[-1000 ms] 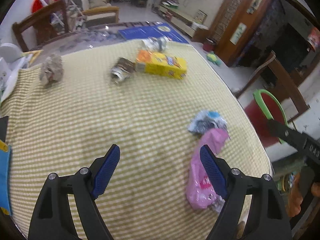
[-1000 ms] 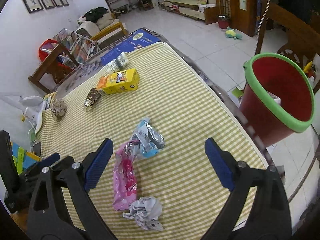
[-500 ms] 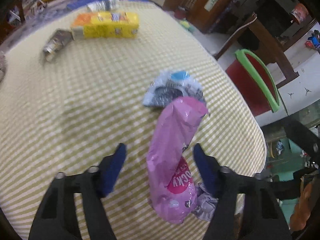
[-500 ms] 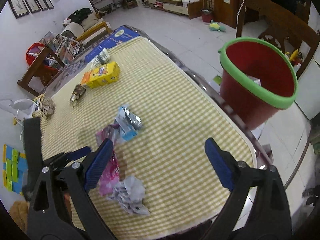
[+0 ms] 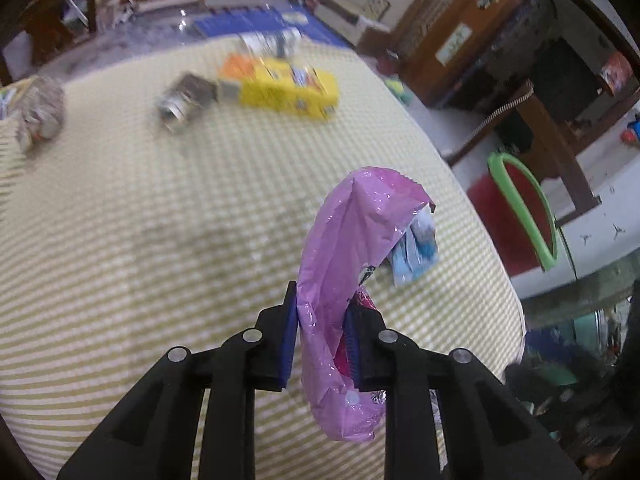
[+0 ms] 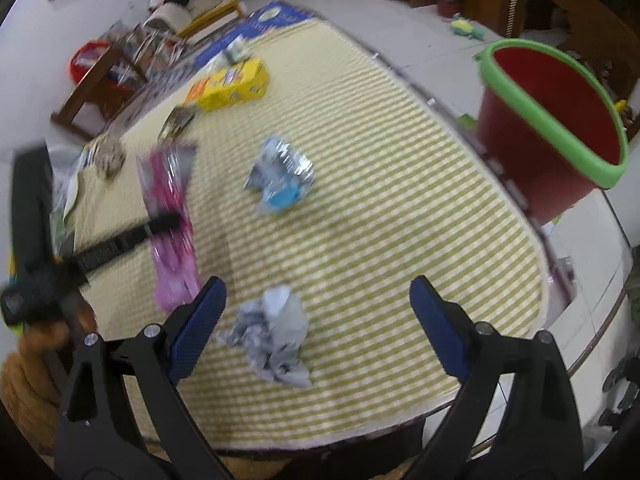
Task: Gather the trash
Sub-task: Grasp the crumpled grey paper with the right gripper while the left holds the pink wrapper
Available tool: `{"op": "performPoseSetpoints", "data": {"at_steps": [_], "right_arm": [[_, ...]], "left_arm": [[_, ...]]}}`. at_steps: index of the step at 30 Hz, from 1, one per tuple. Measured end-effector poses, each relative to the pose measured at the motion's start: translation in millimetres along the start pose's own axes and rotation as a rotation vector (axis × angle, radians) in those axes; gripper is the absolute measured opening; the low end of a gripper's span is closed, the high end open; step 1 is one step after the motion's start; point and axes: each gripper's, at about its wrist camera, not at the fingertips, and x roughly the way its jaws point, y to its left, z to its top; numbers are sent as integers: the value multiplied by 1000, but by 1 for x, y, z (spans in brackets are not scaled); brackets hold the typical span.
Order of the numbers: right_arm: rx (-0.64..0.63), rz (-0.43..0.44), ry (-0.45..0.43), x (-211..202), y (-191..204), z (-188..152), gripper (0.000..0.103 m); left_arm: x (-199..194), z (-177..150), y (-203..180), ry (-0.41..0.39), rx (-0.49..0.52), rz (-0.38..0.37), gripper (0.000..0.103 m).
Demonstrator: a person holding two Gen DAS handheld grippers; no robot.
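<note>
Left wrist view: left gripper (image 5: 320,334) clamps the pink wrapper (image 5: 352,264), probably heading for the red bin (image 5: 516,216); right gripper (image 6: 316,322) gapes over crumpled paper (image 6: 276,338).

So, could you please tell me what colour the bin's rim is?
Bright green, on a red bin; the right wrist view shows it best.

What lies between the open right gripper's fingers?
Right wrist view: a crumpled grey paper wad sits on the checked tablecloth between the right gripper fingers, untouched.
</note>
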Motion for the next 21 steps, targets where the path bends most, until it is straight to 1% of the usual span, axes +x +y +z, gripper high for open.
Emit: {"op": "performPoseSetpoints", "data": {"at_steps": [2,4,5,7,9,10,11,12,13,14,15,17,20,21], "right_arm": [[-31,19,19,4,8,-2,91],[-73,37,59,13,17,-5,92],[-98,40,92,19,23,-8,92],[-145,37,126,27,32,-14,91],[-201,22,144,32,44,-19,82],[-216,13,151,35,46,-19,68],[-230,0,163,40,49,-20,57],[-235,-14,167,42,50,-21,55],[-242,-27,154,42,50,-20,49],[-238,-21,147,41,49,-19,42],[-226,-6,135,38,48,-17,39],[-213,8,103,32,45,-11,35],[-219,16,31,17,48,0,34],[-225,18,-10,8,50,5,34]], "left_arm": [[-11,4,0,-38,9,31,19],[-20,8,-2,-69,17,55,19],[-24,10,-2,-81,19,63,19],[-32,13,-6,-107,32,74,19],[-39,15,-11,-134,47,83,19],[-45,15,-11,-150,53,86,19],[-49,15,-13,-161,57,87,19],[-54,15,-13,-170,59,86,19],[-58,15,-16,-182,65,84,19],[-61,14,-16,-189,68,85,19],[-64,14,-18,-198,71,88,19],[-69,13,-18,-212,68,96,19],[-76,13,-18,-223,64,105,19],[-79,13,-18,-230,66,112,19]]}}
